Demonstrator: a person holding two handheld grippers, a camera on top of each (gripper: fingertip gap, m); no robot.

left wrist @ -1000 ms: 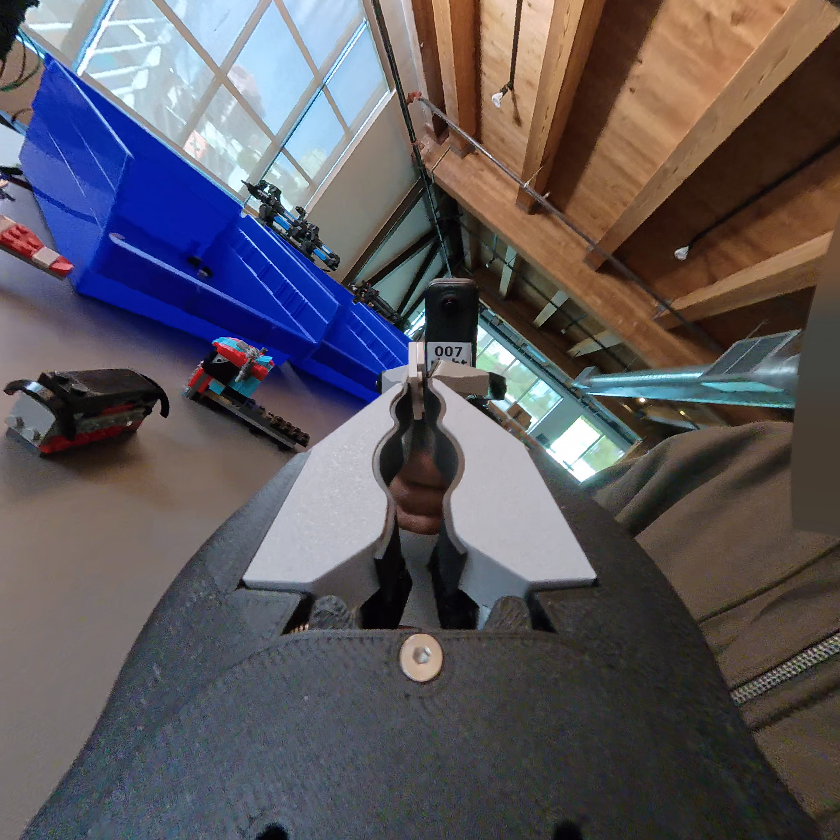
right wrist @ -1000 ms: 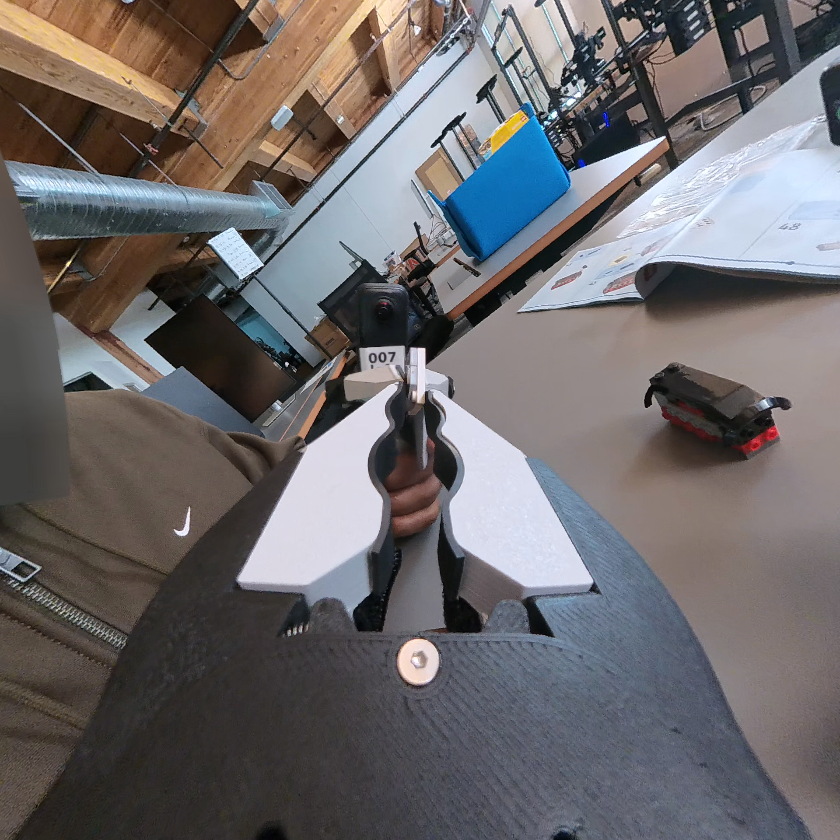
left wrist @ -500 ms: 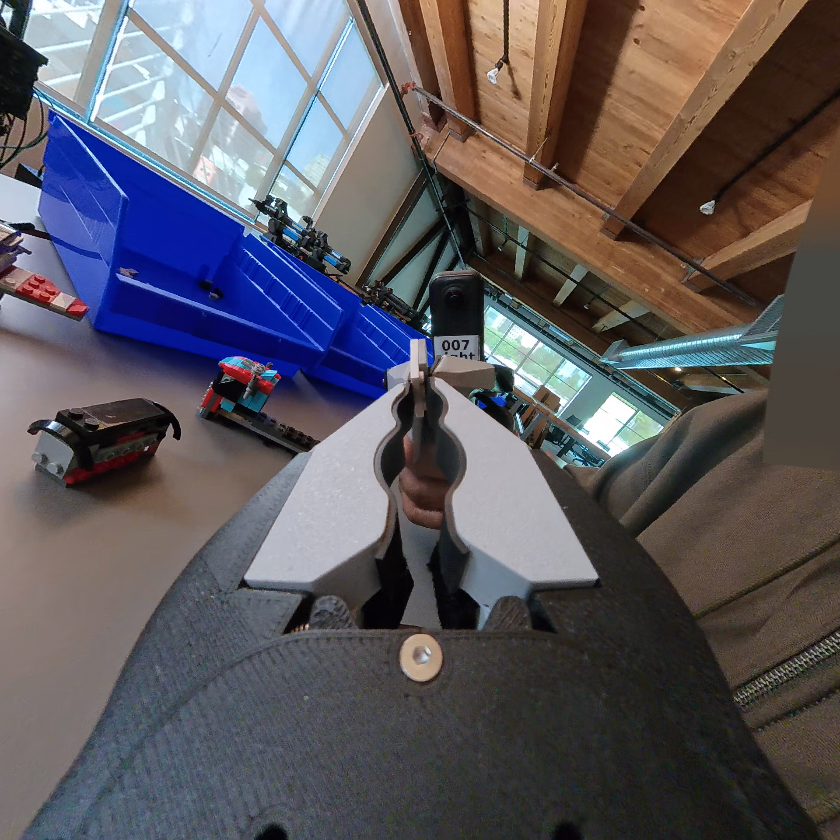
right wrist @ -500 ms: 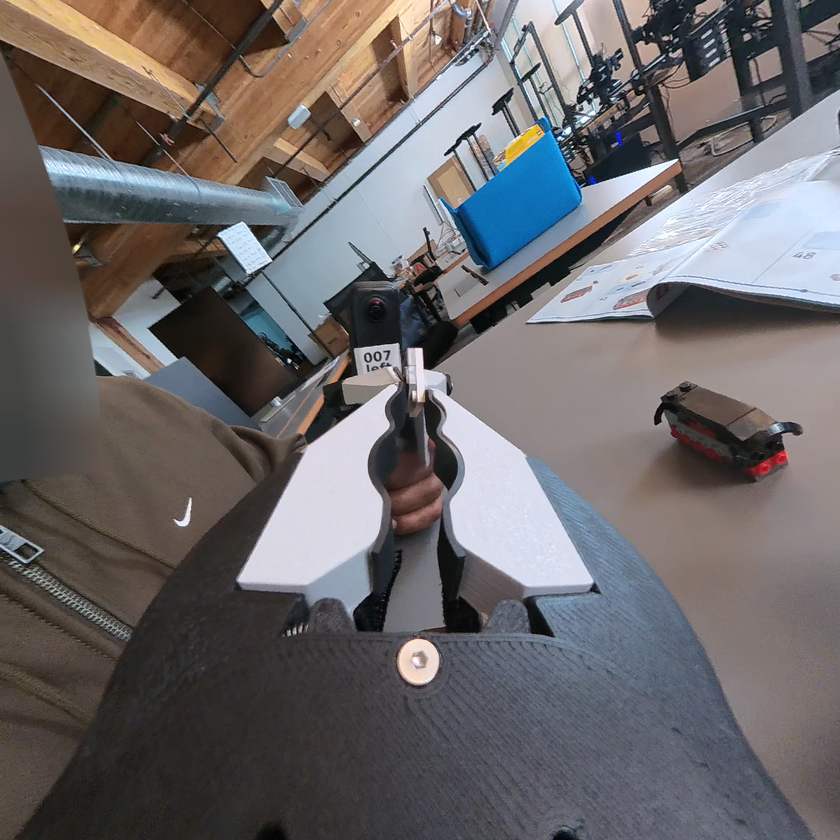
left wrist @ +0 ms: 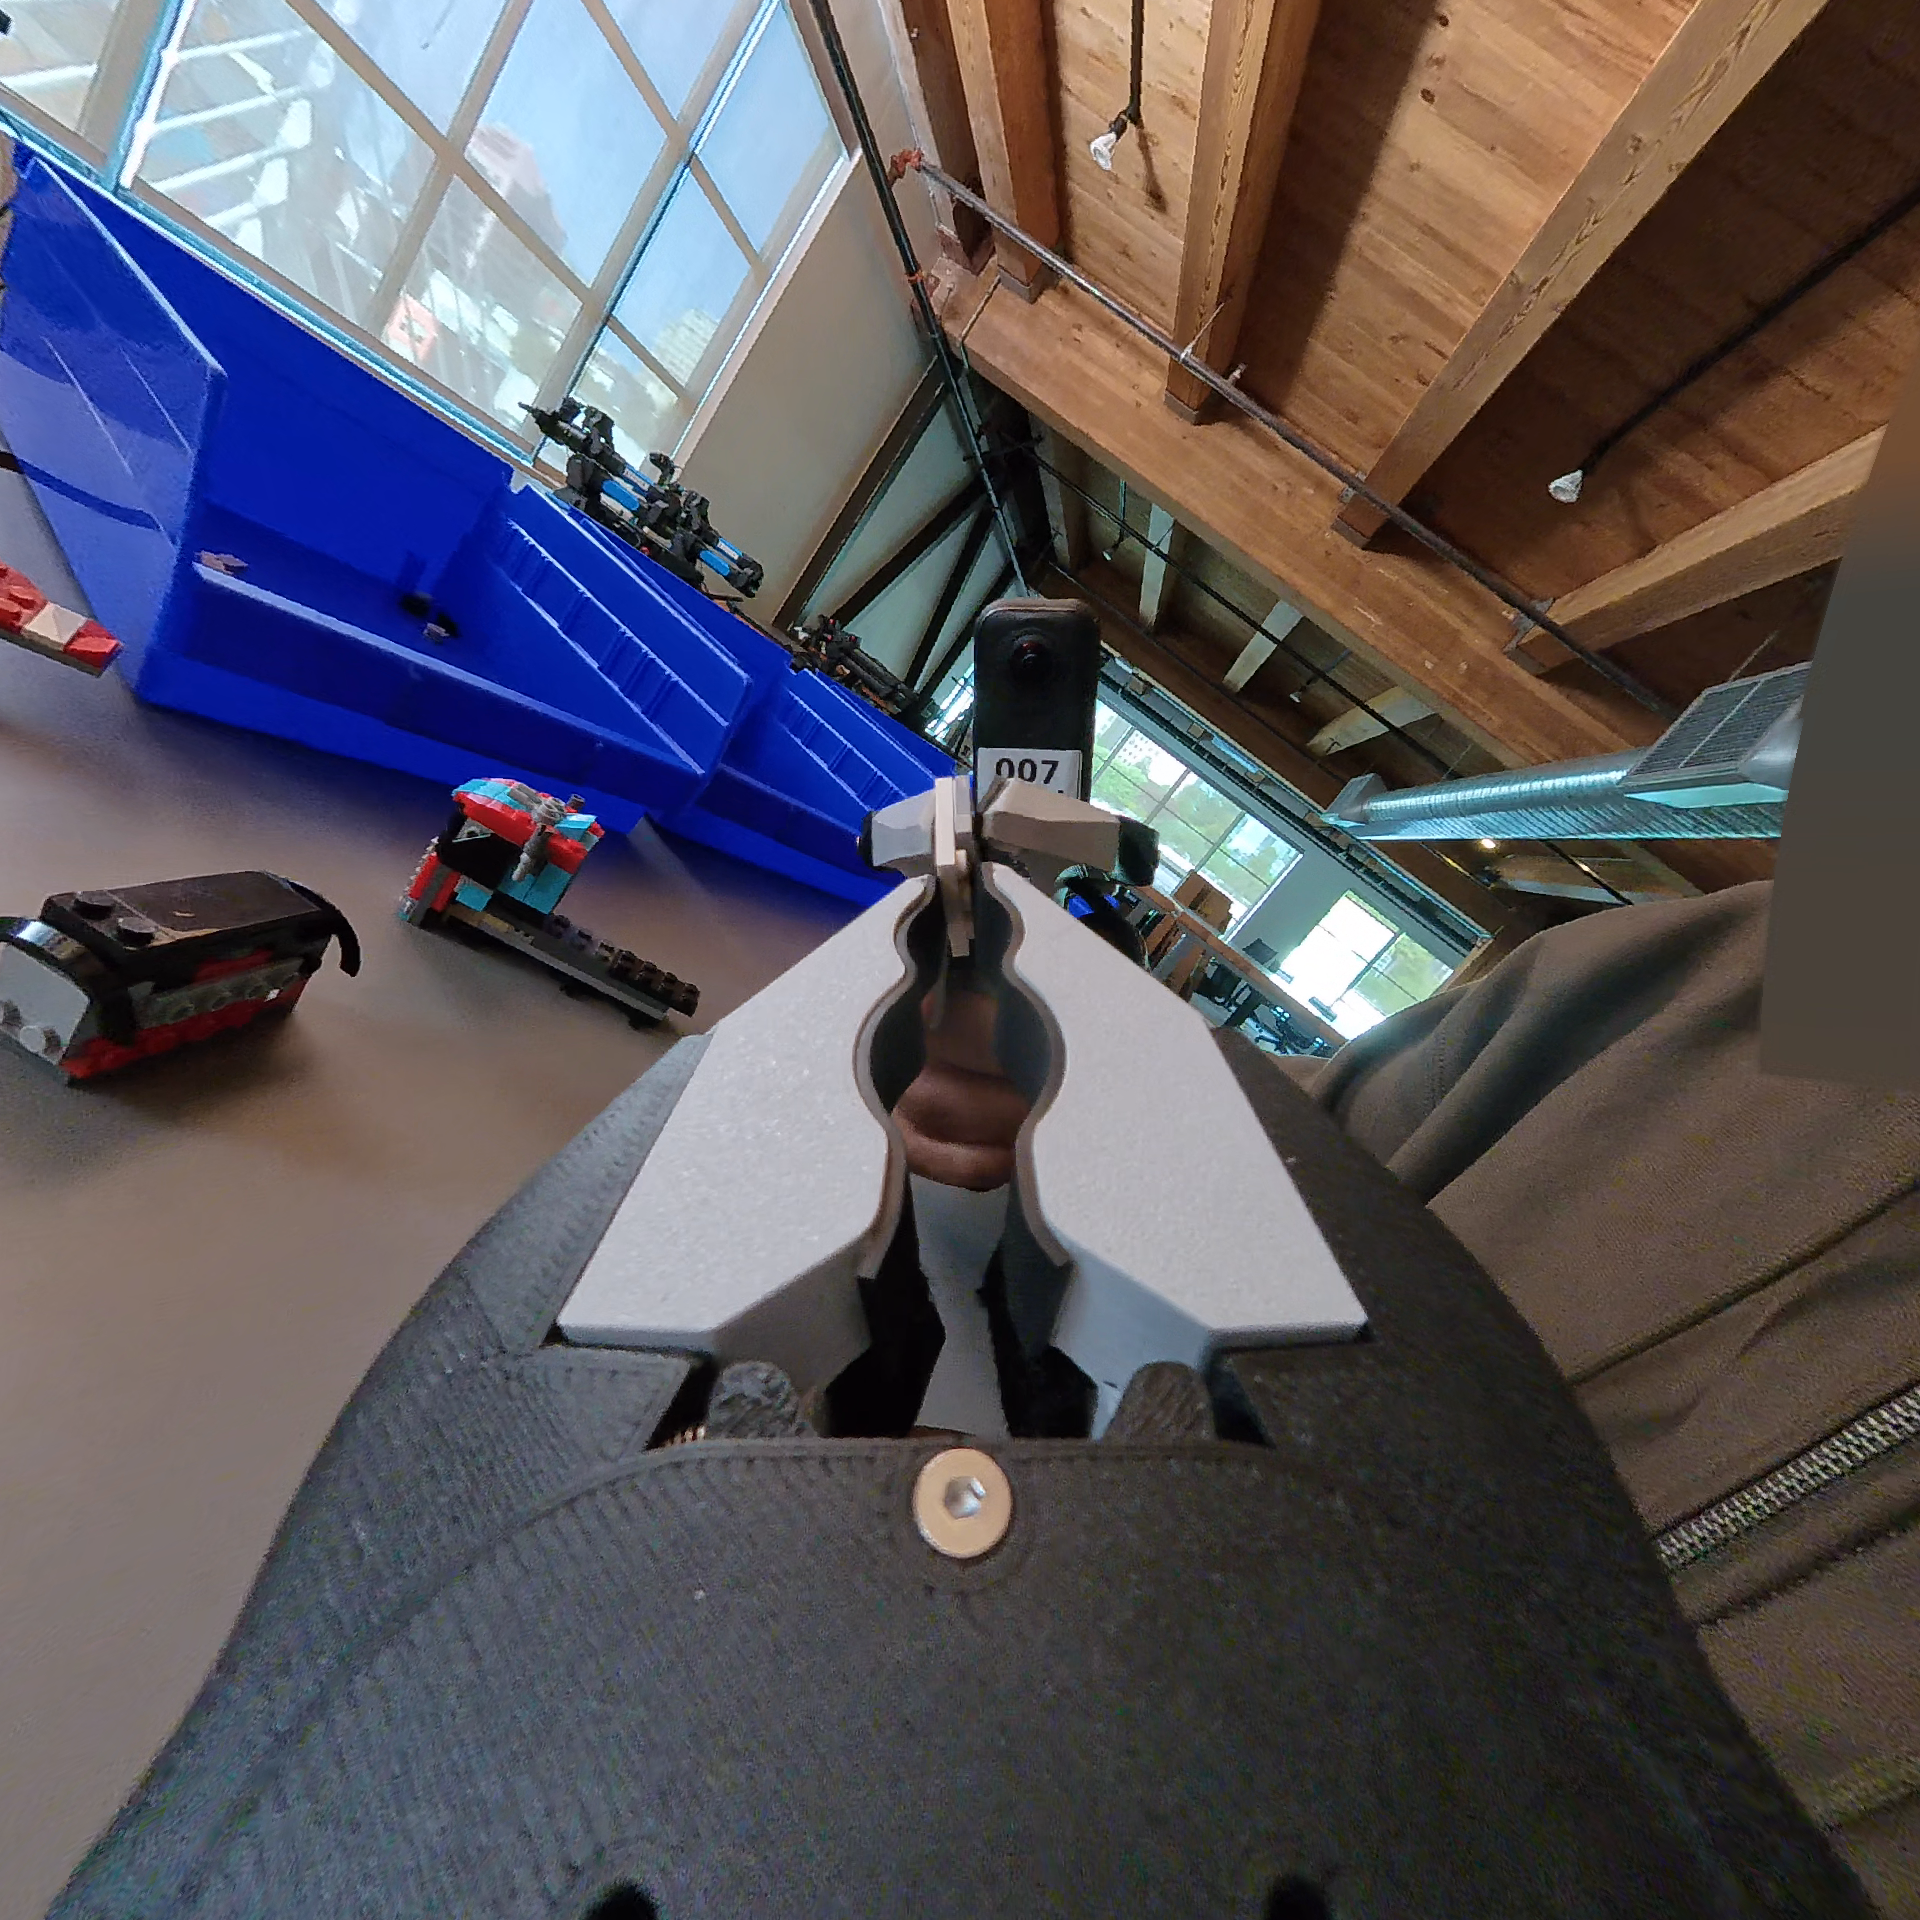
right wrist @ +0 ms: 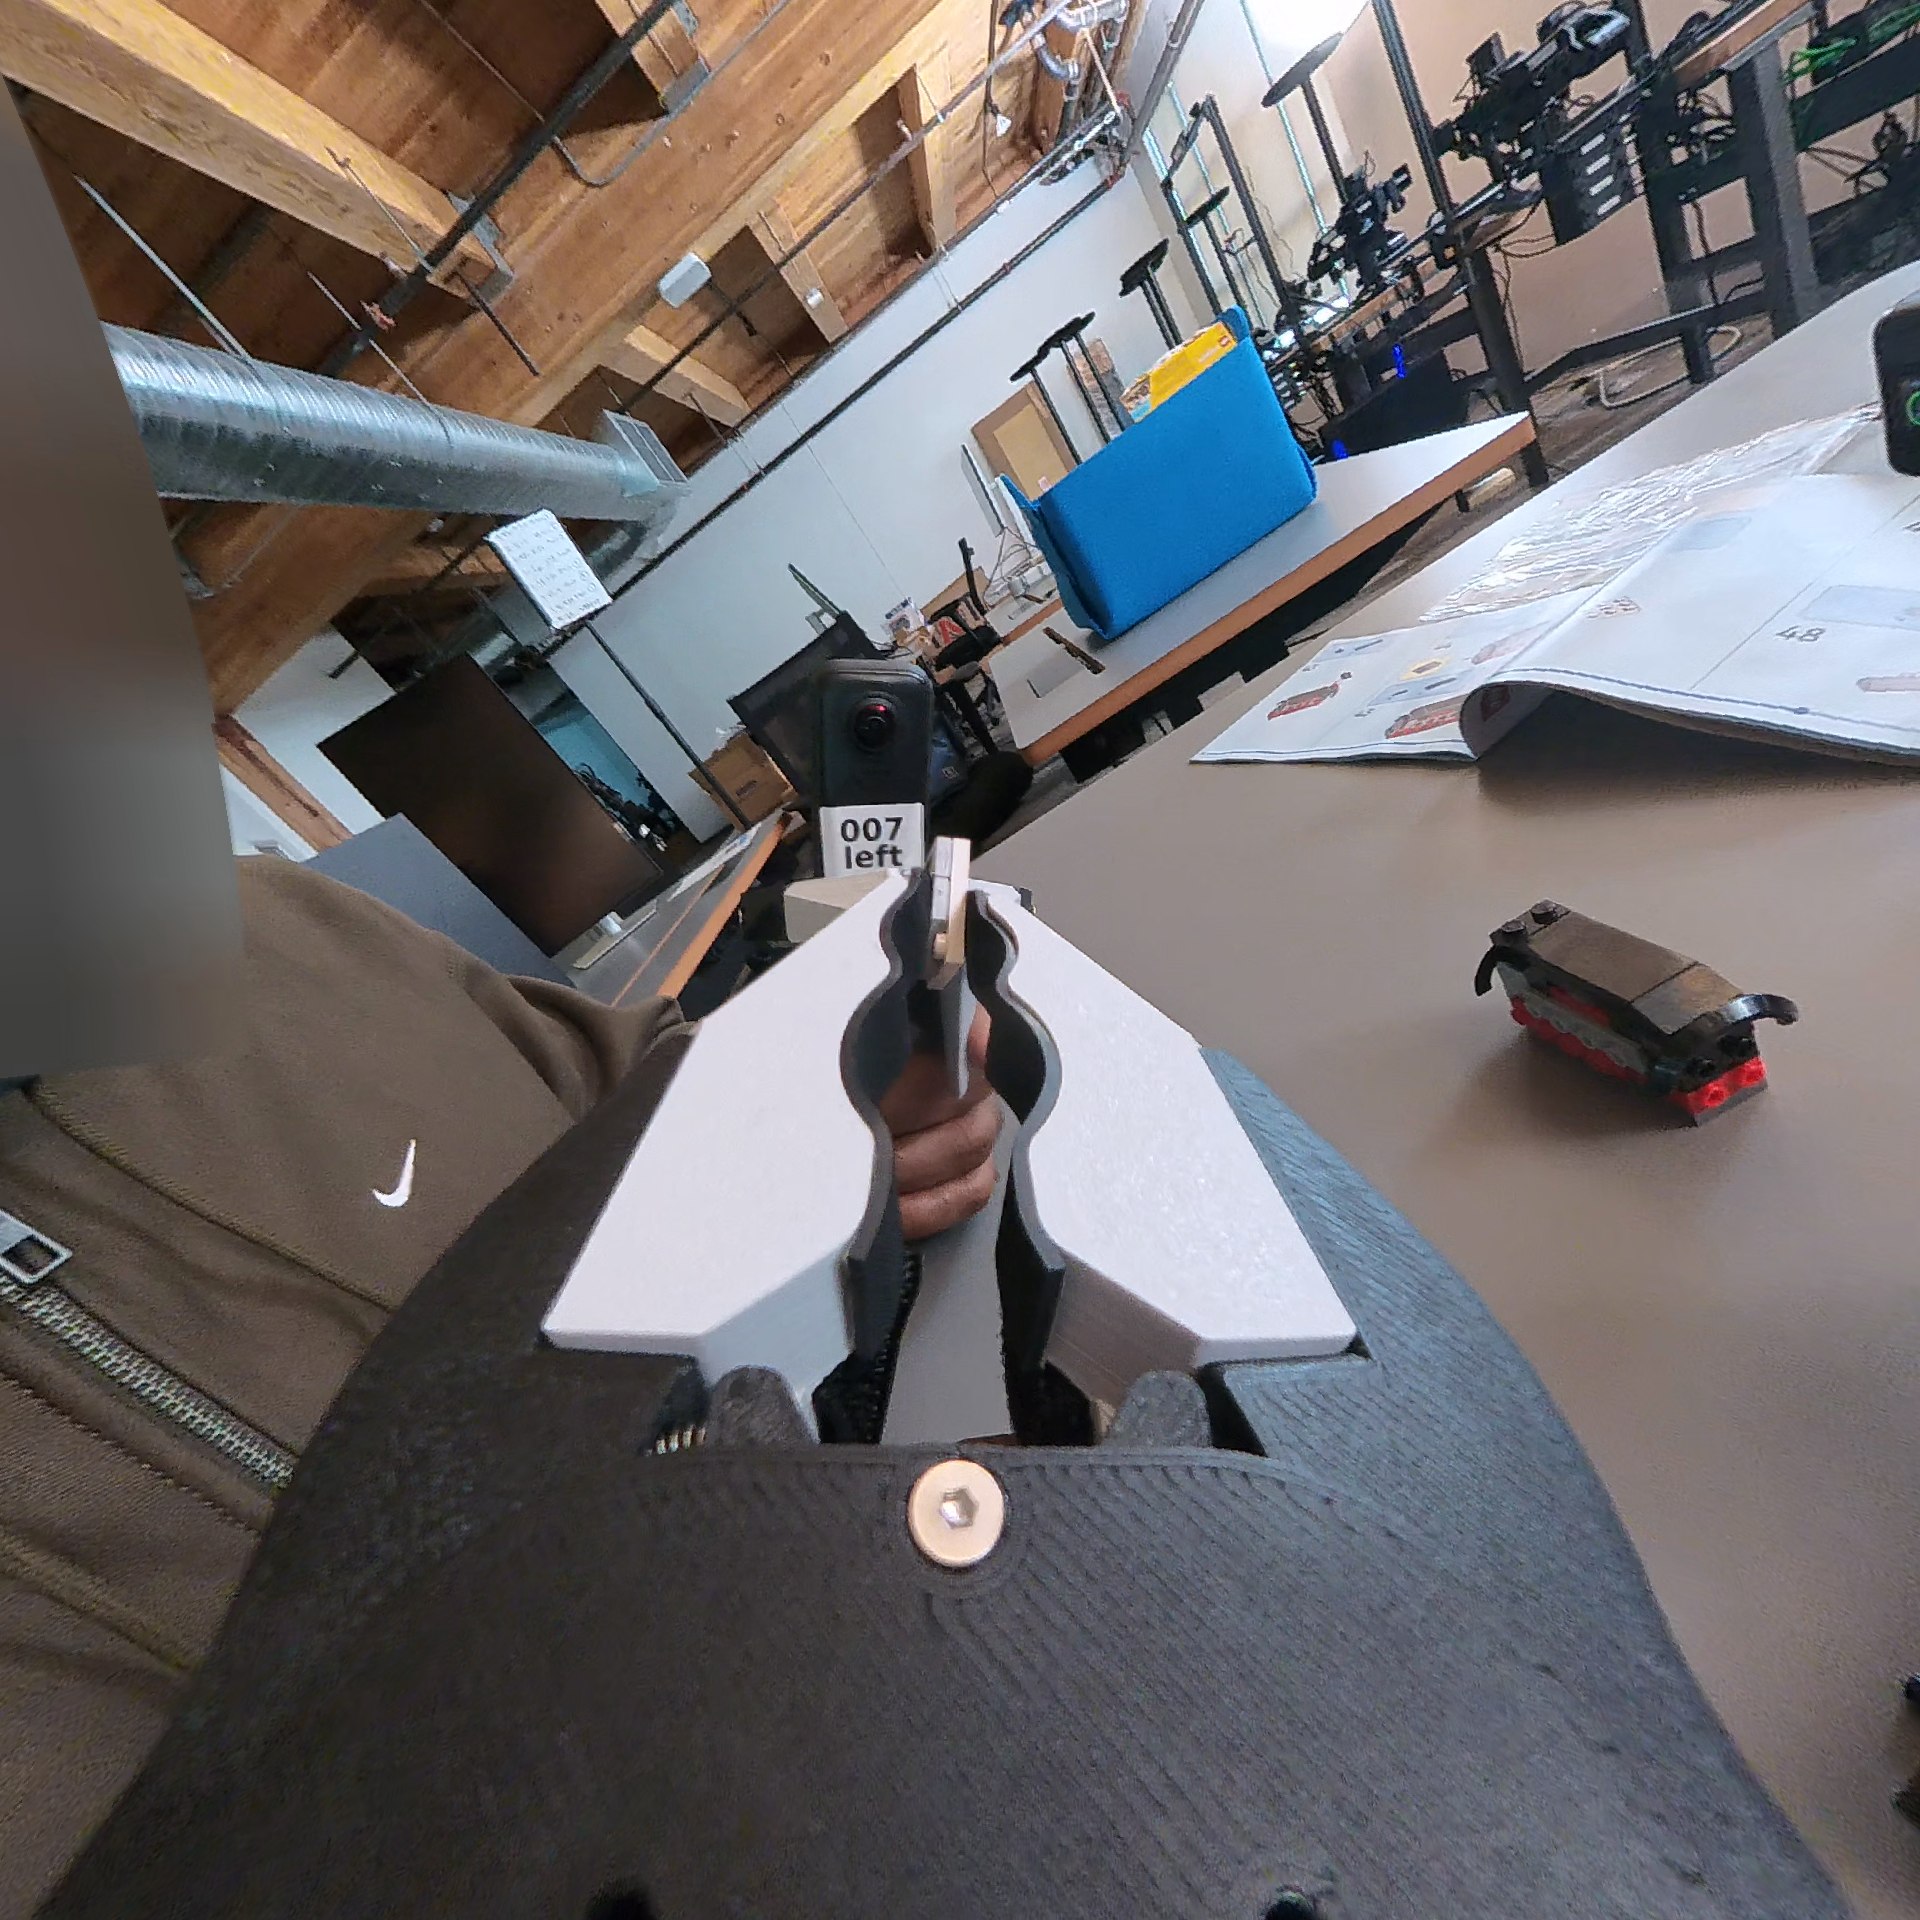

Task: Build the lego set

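My two grippers meet tip to tip above the grey table (left wrist: 260, 1195), in front of a person in an olive jacket. In the left wrist view my left gripper (left wrist: 956, 894) is shut on a thin light grey flat brick piece (left wrist: 948, 831) that stands on edge between its pads. The right gripper (left wrist: 982, 826) faces it, its fingers on either side of the same piece. In the right wrist view my right gripper (right wrist: 943, 925) is shut on the light grey piece (right wrist: 948, 883), which shows a small stud on its side. A finger (right wrist: 831, 899) of the left gripper shows just behind it.
A black and red brick model (left wrist: 156, 956) lies on the table and also shows in the right wrist view (right wrist: 1631, 1013). A red and teal model on a dark plate (left wrist: 509, 862) sits near blue bins (left wrist: 364, 582). An open instruction booklet (right wrist: 1610, 644) lies further off. The tips of both grippers are at nearly the same place.
Both grippers have tilted and shifted slightly together. They stay tip to tip, and the hold on the light grey piece is unchanged.
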